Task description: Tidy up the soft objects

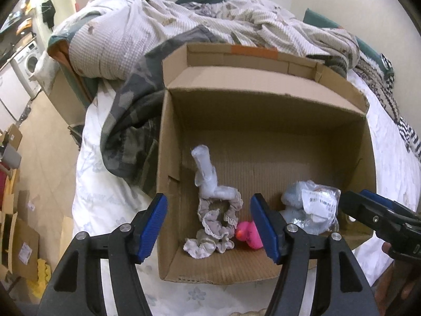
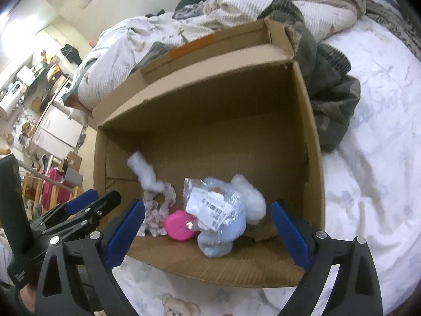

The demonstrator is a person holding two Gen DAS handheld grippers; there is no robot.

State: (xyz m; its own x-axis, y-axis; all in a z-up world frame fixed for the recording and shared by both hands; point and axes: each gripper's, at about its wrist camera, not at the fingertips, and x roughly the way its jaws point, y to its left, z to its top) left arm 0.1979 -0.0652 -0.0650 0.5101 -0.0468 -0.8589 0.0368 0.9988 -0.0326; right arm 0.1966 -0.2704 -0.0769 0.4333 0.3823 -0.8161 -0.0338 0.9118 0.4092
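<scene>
An open cardboard box [image 1: 263,105] lies on the bed and also shows in the right wrist view [image 2: 210,100]. Inside lie a white rolled cloth [image 1: 205,171], lace-trimmed scrunchies [image 1: 218,221], a pink rubber duck [image 1: 248,234] and a pale blue soft toy in a clear bag [image 1: 310,208]. In the right wrist view the bagged toy [image 2: 223,226], the duck [image 2: 180,225] and the scrunchies [image 2: 160,210] show again. My left gripper [image 1: 208,226] is open and empty above the box's near edge. My right gripper [image 2: 208,234] is open and empty above the bagged toy.
Rumpled quilts [image 1: 158,26] and a dark camouflage blanket [image 1: 131,121] pile up behind and left of the box. White floral bedsheet [image 2: 368,158] lies to the right. The floor at left holds cardboard pieces [image 1: 23,250] and a washing machine [image 1: 29,63].
</scene>
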